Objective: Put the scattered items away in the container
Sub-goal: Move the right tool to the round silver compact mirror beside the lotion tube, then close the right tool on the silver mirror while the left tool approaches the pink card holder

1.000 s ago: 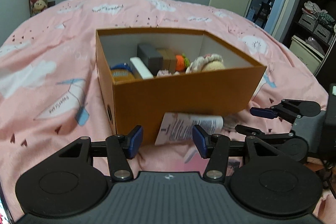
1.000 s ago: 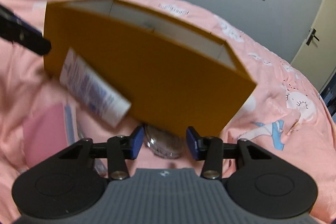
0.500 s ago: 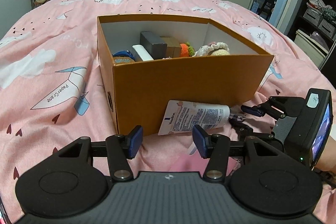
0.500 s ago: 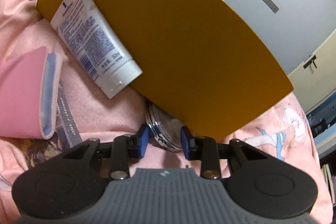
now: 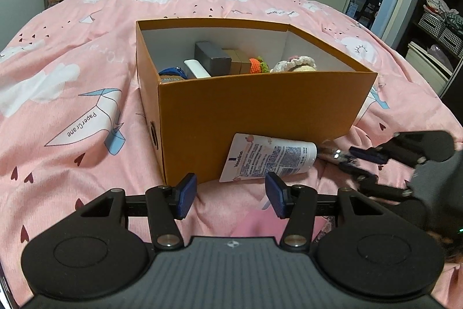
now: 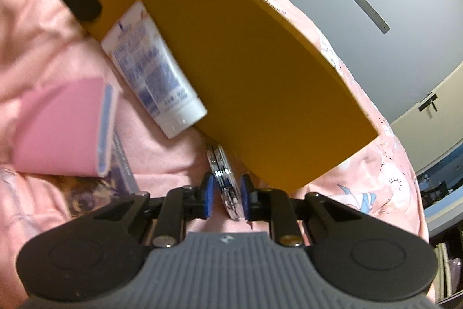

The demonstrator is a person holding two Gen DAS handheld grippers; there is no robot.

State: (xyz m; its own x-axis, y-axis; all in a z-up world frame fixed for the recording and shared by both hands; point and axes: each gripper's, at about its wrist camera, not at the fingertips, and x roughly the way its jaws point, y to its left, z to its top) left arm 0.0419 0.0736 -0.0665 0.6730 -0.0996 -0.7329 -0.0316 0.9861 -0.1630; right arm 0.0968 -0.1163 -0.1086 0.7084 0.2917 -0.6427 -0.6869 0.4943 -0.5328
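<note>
Dim indoor light; fisheye bending — right view blurred

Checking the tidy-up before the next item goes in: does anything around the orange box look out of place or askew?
Yes. A Vaseline tube lies outside the orange box, leaning against its front wall. Beside the tube's cap, a round silver tin stands on edge between the closing right tongs. A pink pouch also lies loose on the bedspread.

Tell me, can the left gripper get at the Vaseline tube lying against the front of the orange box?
Probably yes. The left gripper stands open and empty just short of the Vaseline tube, with only bare pink bedspread between. The orange box behind the tube leaves little room past it, and the right gripper works beside the cap.
</note>
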